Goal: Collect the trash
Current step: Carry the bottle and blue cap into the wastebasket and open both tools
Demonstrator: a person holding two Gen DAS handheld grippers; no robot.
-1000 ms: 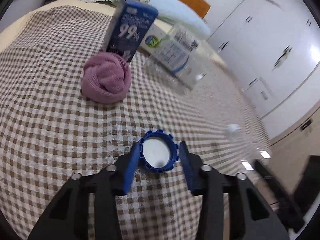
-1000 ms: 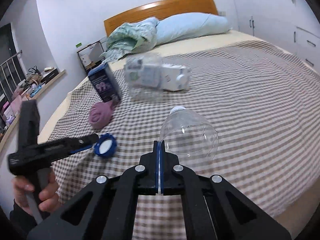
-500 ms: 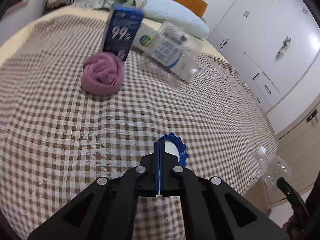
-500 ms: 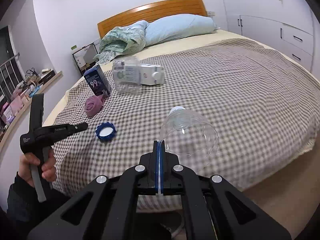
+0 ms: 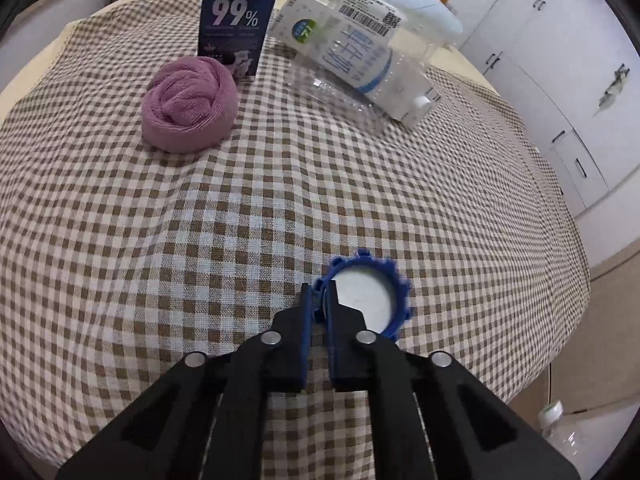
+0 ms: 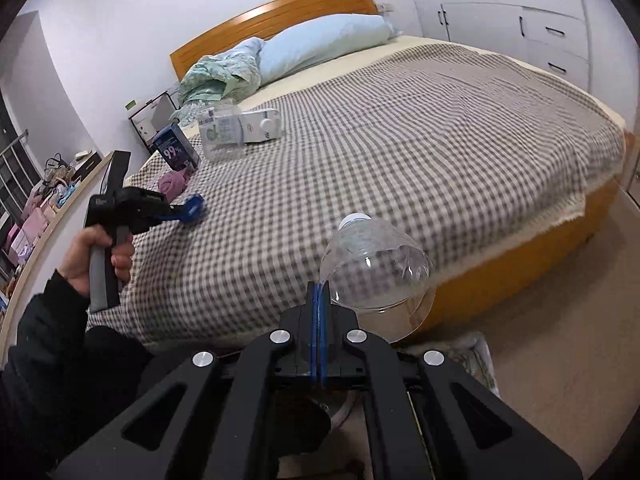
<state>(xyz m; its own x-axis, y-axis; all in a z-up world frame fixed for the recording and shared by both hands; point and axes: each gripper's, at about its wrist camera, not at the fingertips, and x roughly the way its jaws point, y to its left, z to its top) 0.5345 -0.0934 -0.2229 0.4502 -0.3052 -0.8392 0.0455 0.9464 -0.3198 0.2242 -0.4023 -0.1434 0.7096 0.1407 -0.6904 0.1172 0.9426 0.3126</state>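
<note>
Left gripper [image 5: 319,300] fingers are narrowed onto the blue cap's [image 5: 366,294] rim above the checked bed [image 5: 200,220] — right gripper [image 6: 319,300] fingers pinch a cut clear bottle top [image 6: 374,268], held beyond the bed's edge.

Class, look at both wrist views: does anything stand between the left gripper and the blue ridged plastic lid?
No. The left gripper is already shut on the rim of the blue ridged plastic lid, above the checked bedspread.
</note>
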